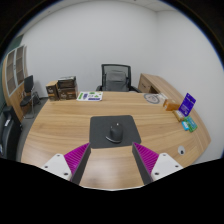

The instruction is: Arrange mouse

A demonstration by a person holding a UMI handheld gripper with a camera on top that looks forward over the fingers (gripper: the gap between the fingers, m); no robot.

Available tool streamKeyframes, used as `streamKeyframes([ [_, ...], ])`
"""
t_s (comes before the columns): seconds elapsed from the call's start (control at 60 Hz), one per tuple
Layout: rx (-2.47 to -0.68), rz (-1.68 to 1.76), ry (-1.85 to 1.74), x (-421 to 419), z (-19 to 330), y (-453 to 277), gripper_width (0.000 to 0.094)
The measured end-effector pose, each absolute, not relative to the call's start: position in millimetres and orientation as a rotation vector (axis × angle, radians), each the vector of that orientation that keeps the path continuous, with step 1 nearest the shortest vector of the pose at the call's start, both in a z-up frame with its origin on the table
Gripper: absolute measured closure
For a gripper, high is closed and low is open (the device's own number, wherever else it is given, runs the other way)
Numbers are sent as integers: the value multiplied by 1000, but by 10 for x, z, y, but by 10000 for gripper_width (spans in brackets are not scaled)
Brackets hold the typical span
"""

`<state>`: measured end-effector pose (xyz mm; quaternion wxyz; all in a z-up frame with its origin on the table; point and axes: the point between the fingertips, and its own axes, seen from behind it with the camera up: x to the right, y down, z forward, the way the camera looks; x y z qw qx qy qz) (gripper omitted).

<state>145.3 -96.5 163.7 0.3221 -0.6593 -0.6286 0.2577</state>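
Observation:
A dark mouse [116,130] lies on a black mouse mat [103,136] in the middle of a wooden desk [60,130]. It sits a little right of the mat's middle, beyond my fingers. My gripper [112,160] is open and empty above the desk's near edge, its magenta pads [76,157] spread wide to either side of the mat's near edge. Nothing stands between the fingers.
A black office chair [117,77] stands behind the desk. Brown boxes [62,89] and papers [90,96] lie at the far left, a purple card [188,102] and small items at the right. A bookshelf [12,75] stands at the left wall.

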Motion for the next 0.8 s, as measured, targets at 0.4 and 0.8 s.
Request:
streamKeyframes([
  [0.4, -1715, 687, -1639, 2951, 2518, -1201, 76],
  [0.8, -1731, 675, -1593, 3289, 2598, -1054, 76],
])
